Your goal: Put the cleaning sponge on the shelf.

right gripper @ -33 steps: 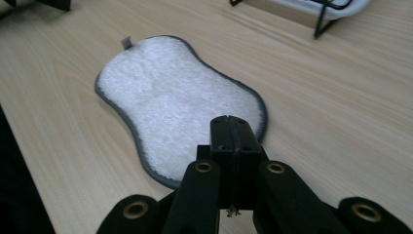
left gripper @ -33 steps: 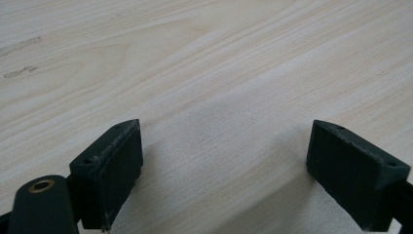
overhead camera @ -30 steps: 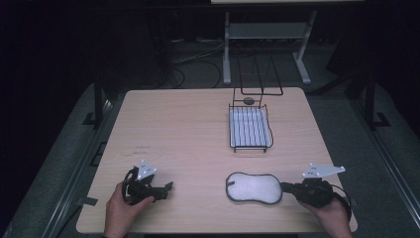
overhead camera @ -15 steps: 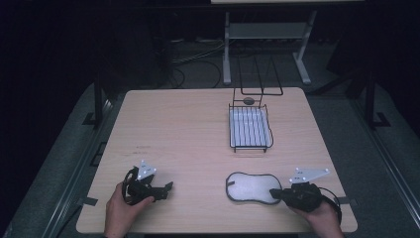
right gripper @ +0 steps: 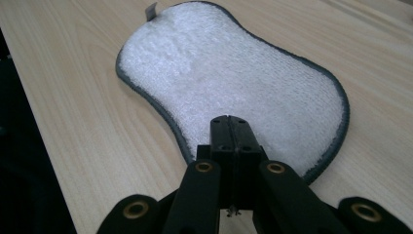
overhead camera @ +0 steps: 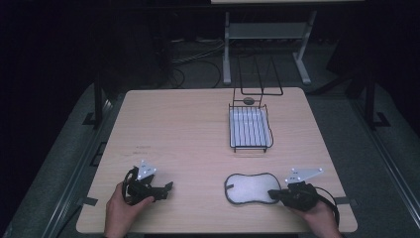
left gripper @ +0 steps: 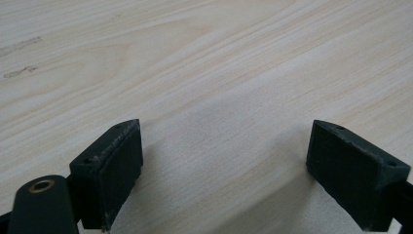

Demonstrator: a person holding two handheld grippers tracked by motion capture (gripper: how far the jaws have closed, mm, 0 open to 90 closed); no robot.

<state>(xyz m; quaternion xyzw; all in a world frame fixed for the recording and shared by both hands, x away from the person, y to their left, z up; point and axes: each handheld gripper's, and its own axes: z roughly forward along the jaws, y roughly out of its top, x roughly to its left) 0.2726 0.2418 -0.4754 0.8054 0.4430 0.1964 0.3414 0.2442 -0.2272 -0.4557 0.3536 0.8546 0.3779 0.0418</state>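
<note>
A white, peanut-shaped terry pad [overhead camera: 250, 188] with a dark grey edge lies flat near the table's front right. In the right gripper view the pad [right gripper: 234, 73] has a small tag at its far end. My right gripper [overhead camera: 274, 194] is shut, and its joined tips [right gripper: 230, 122] lie over the pad's near edge; no cloth shows between the jaws. My left gripper [overhead camera: 168, 187] rests at the front left, held by a hand. Its jaws [left gripper: 224, 161] stand wide open over bare wood with nothing between them.
A black wire basket [overhead camera: 250, 129] with a white liner stands at the table's back right, with an upright wire frame [overhead camera: 257, 74] and a small dark round object [overhead camera: 248, 100] behind it. Light wood table [overhead camera: 178, 134]; dark floor, cables and a white stand beyond.
My right gripper has slid left to the pad's right edge, and its tips now lie over that edge. The pad has hardly shifted. The left gripper has stayed in place.
</note>
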